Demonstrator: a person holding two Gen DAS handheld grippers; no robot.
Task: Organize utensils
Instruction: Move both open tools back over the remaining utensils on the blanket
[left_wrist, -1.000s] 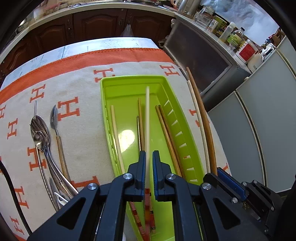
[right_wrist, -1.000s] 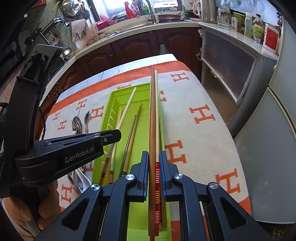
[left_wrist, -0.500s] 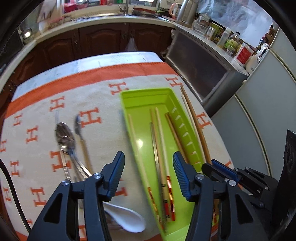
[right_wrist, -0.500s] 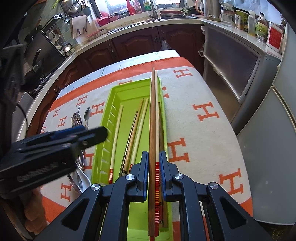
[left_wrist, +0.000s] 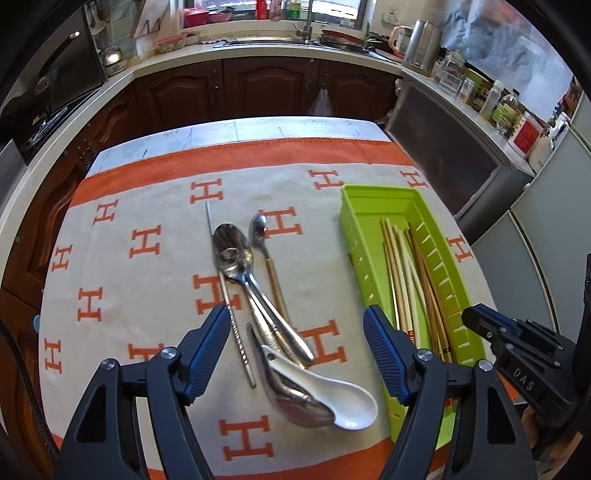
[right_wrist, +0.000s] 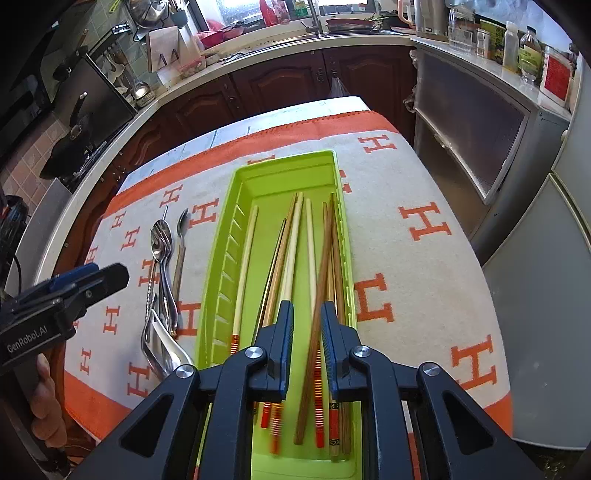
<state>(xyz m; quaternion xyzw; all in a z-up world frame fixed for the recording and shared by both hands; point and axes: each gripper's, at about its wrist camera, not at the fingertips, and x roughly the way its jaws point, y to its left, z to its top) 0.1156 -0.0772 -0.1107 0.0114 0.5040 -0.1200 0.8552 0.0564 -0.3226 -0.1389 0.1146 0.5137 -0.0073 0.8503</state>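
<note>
Metal spoons (left_wrist: 255, 291) and a white ceramic spoon (left_wrist: 332, 398) lie heaped on the H-patterned cloth (left_wrist: 147, 266), left of the green tray (right_wrist: 280, 173). Chopsticks (right_wrist: 291, 258) lie lengthwise inside, tips away. The left gripper (left_wrist: 295, 354) opens wide, empty, above the spoons. The right gripper (right_wrist: 306, 343) opens narrowly; a brown chopstick (right_wrist: 319, 295) seemingly lies loose between its jaws.

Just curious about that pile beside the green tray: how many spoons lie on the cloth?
5: two overlapping steel spoons farthest, a small tan-handled spoon beside them, a white ceramic soup spoon nearest, a steel spoon under it. More may be hidden.
</note>
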